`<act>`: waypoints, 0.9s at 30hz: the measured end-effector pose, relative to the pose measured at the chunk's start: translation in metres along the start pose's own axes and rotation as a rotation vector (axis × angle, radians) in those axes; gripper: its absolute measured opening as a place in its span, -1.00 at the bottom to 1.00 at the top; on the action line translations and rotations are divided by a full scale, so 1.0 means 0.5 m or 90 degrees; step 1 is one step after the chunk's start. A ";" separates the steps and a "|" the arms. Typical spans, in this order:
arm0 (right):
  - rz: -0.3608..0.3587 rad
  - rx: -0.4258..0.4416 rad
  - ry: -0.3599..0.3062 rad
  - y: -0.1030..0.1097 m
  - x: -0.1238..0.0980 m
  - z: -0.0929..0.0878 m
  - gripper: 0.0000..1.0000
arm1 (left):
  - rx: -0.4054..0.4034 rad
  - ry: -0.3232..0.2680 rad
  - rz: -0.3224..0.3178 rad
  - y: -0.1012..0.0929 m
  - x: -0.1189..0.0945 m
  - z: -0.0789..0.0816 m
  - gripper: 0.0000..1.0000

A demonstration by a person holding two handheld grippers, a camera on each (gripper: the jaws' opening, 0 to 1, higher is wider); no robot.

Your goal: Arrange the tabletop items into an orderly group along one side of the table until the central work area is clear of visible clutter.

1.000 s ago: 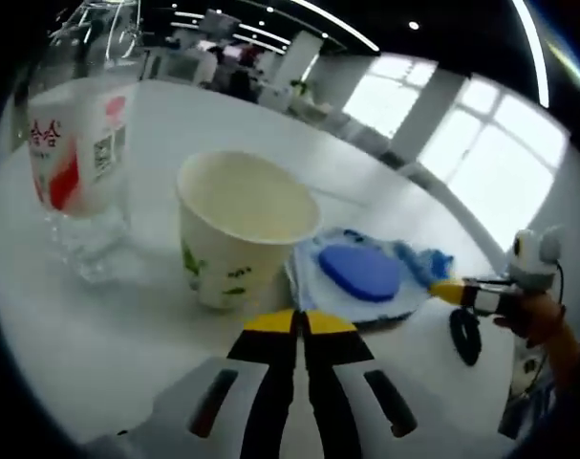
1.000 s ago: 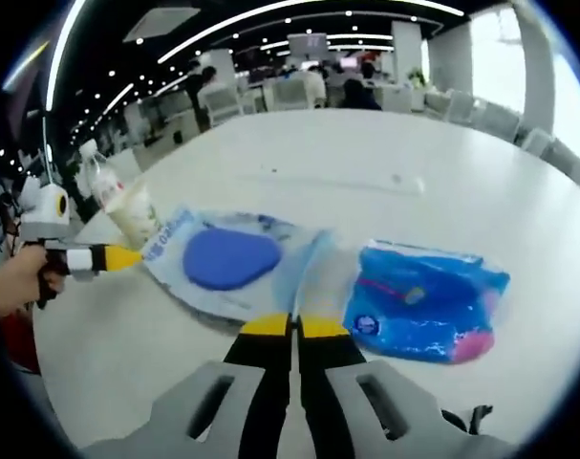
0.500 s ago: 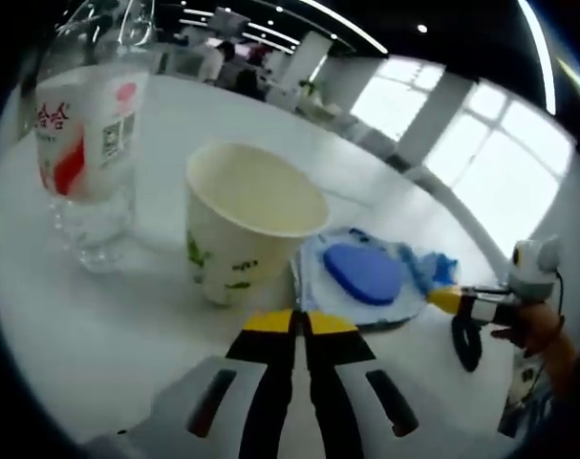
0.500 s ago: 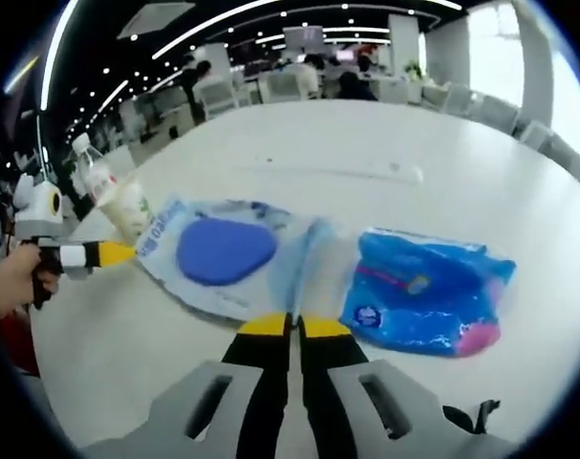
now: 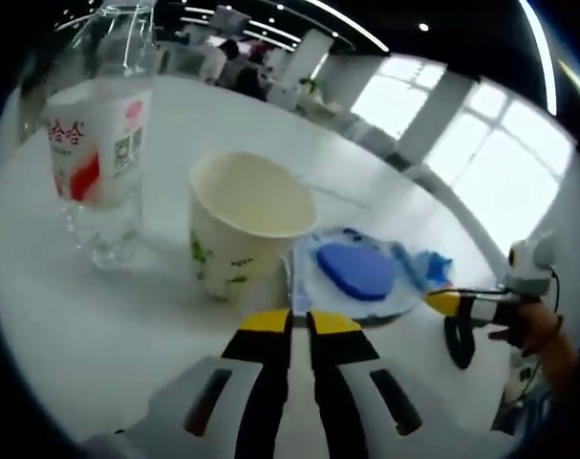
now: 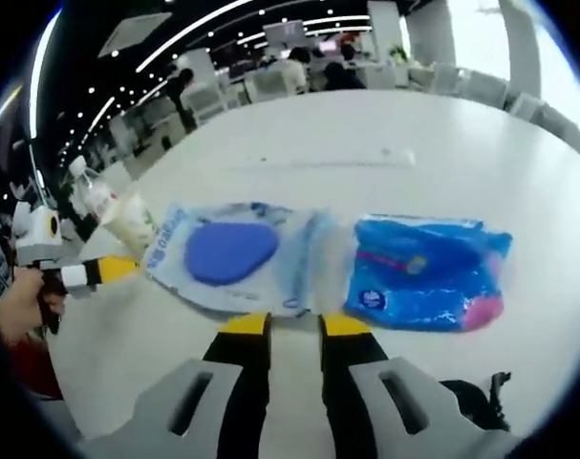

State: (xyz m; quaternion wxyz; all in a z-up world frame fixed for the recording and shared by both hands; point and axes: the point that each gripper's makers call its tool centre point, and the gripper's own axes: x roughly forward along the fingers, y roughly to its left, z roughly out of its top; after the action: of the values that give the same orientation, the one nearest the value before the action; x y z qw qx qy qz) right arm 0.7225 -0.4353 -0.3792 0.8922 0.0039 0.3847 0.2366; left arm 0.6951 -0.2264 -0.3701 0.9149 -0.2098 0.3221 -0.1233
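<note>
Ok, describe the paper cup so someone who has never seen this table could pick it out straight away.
On the big white round table, look between the clear plastic water bottle with the red and white label and the flat pale blue packet with a dark blue oval. The cream paper cup with small green leaf prints stands upright there, open and empty, the only open-topped container in the group.

The left gripper view looks low across the white surface [image 5: 41, 316], close behind the paper cup [image 5: 244, 228]. The right gripper view faces the opposite way, slightly higher. Both take in the blue-patched packet [image 5: 354, 277] [image 6: 234, 256] lying between the tongs.
</note>
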 end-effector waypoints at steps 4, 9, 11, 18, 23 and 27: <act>0.016 -0.008 -0.004 0.021 -0.015 0.004 -0.38 | 0.004 -0.011 -0.016 -0.013 -0.022 0.010 -0.79; 0.038 0.009 -0.003 0.051 -0.036 0.004 -0.05 | 0.032 -0.017 -0.030 -0.026 -0.051 0.009 -0.63; 0.045 0.009 -0.003 0.061 -0.046 0.004 0.04 | 0.061 -0.015 -0.035 -0.032 -0.063 0.004 -0.55; 0.064 -0.020 -0.008 0.098 -0.087 0.003 0.43 | 0.122 -0.032 -0.065 -0.059 -0.115 0.005 -0.28; 0.094 -0.027 -0.014 0.130 -0.121 0.005 0.59 | 0.157 -0.038 -0.086 -0.082 -0.150 0.008 -0.02; 0.103 -0.030 -0.020 0.144 -0.145 0.006 0.73 | 0.179 -0.043 -0.098 -0.097 -0.182 0.009 0.04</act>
State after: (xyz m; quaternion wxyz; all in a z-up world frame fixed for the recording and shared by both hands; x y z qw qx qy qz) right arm 0.6515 -0.4016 -0.3140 0.8761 0.0178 0.3632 0.3165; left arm 0.6244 -0.2348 -0.2956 0.9333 -0.1080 0.2541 -0.2298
